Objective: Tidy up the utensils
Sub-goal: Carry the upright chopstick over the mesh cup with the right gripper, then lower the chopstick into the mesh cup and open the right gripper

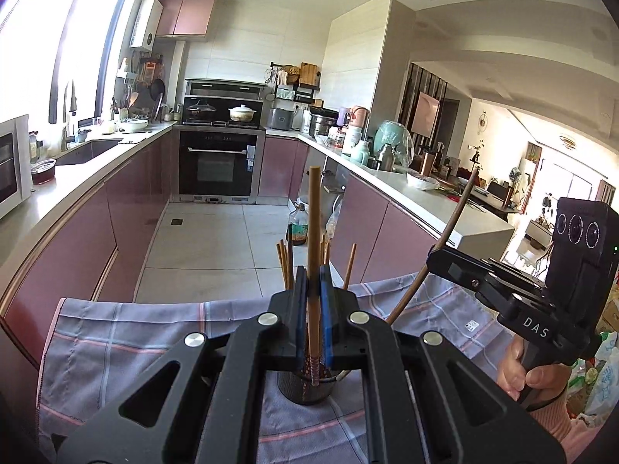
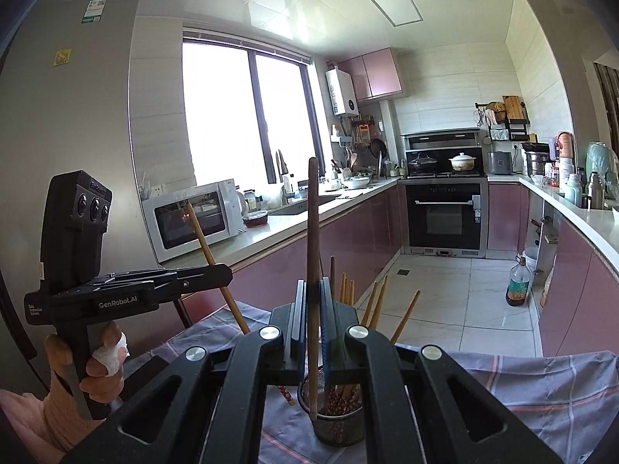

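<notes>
A dark mesh utensil holder [image 1: 305, 386] [image 2: 336, 423] stands on a checked grey cloth [image 1: 116, 348] and holds several wooden chopsticks [image 1: 284, 263] [image 2: 377, 299]. My left gripper [image 1: 312, 286] is shut on a light brown chopstick [image 1: 314, 239], held upright with its patterned lower end in the holder. My right gripper [image 2: 312, 301] is shut on a darker chopstick [image 2: 312, 232], also upright with its lower end at the holder's rim. Each gripper shows in the other's view: the right [image 1: 445, 255], the left [image 2: 220, 270].
The cloth [image 2: 541, 394] covers a table edge facing a U-shaped kitchen. A bottle [image 1: 298, 228] stands on the tiled floor. A microwave [image 2: 193, 216] and a sink [image 1: 89, 150] are on the left counter; appliances crowd the right counter [image 1: 387, 166].
</notes>
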`<state>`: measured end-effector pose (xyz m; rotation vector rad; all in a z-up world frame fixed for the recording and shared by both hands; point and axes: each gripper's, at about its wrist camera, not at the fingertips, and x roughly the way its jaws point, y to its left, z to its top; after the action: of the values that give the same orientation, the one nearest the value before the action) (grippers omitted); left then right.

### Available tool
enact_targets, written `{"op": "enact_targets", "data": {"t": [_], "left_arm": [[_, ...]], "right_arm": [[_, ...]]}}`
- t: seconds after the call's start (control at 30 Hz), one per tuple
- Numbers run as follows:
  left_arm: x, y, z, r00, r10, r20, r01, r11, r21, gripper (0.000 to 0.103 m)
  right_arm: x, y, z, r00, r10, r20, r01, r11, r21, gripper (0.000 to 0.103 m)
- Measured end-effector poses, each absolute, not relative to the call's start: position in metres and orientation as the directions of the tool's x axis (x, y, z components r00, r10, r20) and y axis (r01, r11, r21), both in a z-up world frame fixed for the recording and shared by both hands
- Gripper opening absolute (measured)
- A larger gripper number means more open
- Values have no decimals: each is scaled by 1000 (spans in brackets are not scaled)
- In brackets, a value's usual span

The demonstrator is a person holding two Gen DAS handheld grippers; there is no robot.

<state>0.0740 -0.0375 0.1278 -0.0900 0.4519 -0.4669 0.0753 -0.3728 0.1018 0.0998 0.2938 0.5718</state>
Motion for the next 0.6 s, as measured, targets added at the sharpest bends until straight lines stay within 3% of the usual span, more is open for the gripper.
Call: {"op": "enact_targets", "data": {"t": [0.6], "left_arm": [[110, -64, 116, 770, -427, -473, 398, 902, -166, 7]], "right_arm": [[111, -370, 85, 805, 518, -290, -478, 855, 199, 5]]}}
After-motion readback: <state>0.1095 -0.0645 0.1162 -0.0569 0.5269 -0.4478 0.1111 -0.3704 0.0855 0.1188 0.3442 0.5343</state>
